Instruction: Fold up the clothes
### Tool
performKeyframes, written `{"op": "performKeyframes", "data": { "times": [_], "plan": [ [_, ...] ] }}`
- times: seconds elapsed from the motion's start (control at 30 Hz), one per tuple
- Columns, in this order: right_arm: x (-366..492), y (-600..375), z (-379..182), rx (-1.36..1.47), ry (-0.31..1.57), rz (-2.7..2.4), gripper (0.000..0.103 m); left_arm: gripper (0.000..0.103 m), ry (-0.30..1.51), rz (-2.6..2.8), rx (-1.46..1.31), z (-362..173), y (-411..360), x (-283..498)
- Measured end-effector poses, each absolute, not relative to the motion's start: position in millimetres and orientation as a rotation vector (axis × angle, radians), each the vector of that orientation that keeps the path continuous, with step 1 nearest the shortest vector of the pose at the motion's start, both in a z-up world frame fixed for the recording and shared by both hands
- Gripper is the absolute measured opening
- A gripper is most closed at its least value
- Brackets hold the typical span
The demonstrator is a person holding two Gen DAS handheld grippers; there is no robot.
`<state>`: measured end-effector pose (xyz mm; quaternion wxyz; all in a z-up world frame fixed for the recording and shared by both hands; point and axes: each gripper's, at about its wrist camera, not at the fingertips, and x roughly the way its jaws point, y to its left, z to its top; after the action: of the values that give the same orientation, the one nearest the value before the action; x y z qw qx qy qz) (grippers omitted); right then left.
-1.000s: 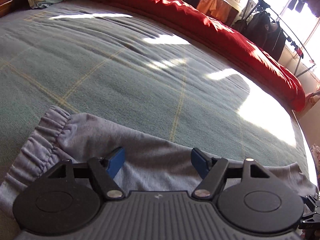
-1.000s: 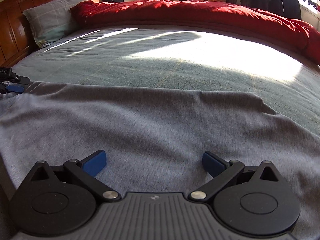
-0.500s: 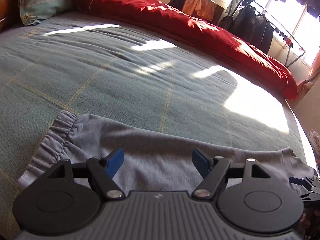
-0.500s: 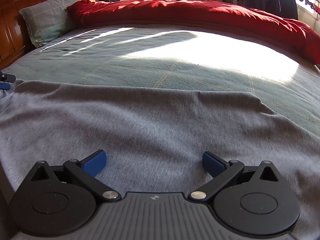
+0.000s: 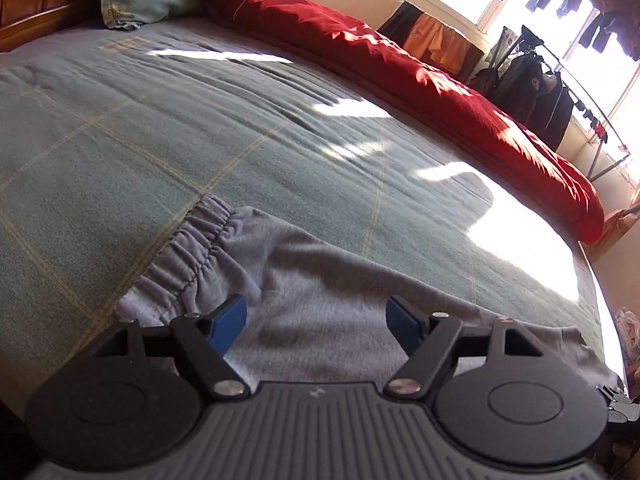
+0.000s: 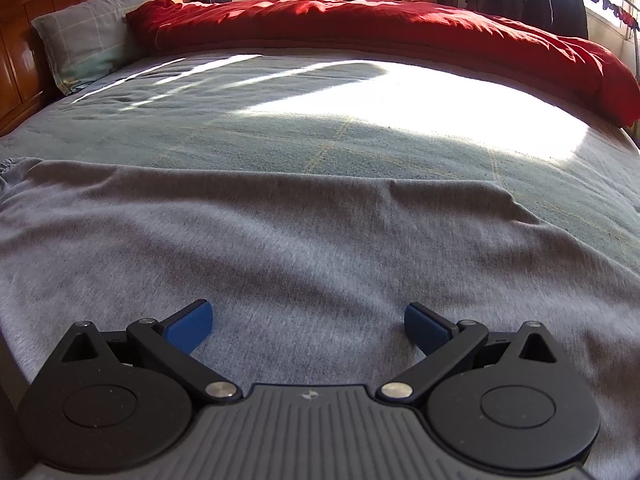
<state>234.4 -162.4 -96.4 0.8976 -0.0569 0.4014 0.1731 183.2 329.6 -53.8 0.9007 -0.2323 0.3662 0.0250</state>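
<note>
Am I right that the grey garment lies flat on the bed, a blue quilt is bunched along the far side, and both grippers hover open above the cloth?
Nearly. The quilt bunched along the far side is red, not blue, as the right wrist view shows. The rest holds: the grey garment lies flat on the bed, and the left gripper and right gripper are open above the cloth.

Ahead of both tongs the green checked bedspread [image 6: 280, 132] lies flat and bare. Farther on, the bunched red quilt [image 6: 400, 28] walls the far edge; a checked pillow [image 6: 92, 36] fills the far-left corner.

Grey trousers [image 6: 304, 248] cut off by left, right, bottom edges
</note>
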Motion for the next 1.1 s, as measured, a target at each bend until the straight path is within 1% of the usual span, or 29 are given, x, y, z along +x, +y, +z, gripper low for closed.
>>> {"op": "performKeyframes", "data": {
  "times": [0.03,0.1,0.13,0.23,0.33,0.4,0.47,0.6,0.67,0.8,0.9,1.1],
  "plan": [
    [233.8,-162.2,-96.1,-0.122,0.831,0.359,0.103,0.078,0.762,0.069,-0.468,-57.6,329.4,187.5],
    [233.0,-162.7,-95.3,-0.129,0.833,0.36,0.103,0.078,0.831,0.173,-0.427,-70.0,331.6,194.1],
    [232.7,-163.7,-93.9,-0.132,0.833,0.361,0.103,0.074,0.864,0.205,-0.406,-75.8,331.0,195.0],
    [232.6,-165.8,-86.6,-0.147,0.824,0.375,0.103,0.074,0.833,0.161,-0.305,-69.9,307.4,185.8],
    [235.4,-163.8,-72.3,-0.169,0.805,0.418,0.103,0.08,0.767,0.067,-0.151,-56.5,271.9,179.7],
    [243.2,-155.7,-56.2,-0.159,0.786,0.48,0.103,0.08,0.74,0.025,-0.069,-53.9,252.3,180.5],
    [251.6,-143.0,-43.5,-0.13,0.775,0.548,0.103,0.081,0.754,0.022,-0.027,-61.3,241.3,183.5],
    [269.7,-107.4,-25.6,-0.065,0.764,0.717,0.103,0.082,0.857,0.114,-0.115,-93.5,262.6,177.2],
    [278.4,-87.8,-23.9,-0.045,0.778,0.788,0.103,0.082,0.813,0.104,-0.173,-95.3,274.6,159.9],
    [291.8,-45.5,-28.3,-0.066,0.793,0.901,0.103,0.082,0.783,0.122,-0.227,-93.8,283.2,140.3],
    [301.7,-14.9,-40.2,-0.084,0.818,0.939,0.103,0.082,0.768,0.131,-0.227,-96.6,280.8,134.7],
    [321.5,35.3,-80.1,-0.068,0.964,0.988,0.103,0.083,0.73,0.122,-0.278,-100.4,286.0,127.2]
  ]
}}
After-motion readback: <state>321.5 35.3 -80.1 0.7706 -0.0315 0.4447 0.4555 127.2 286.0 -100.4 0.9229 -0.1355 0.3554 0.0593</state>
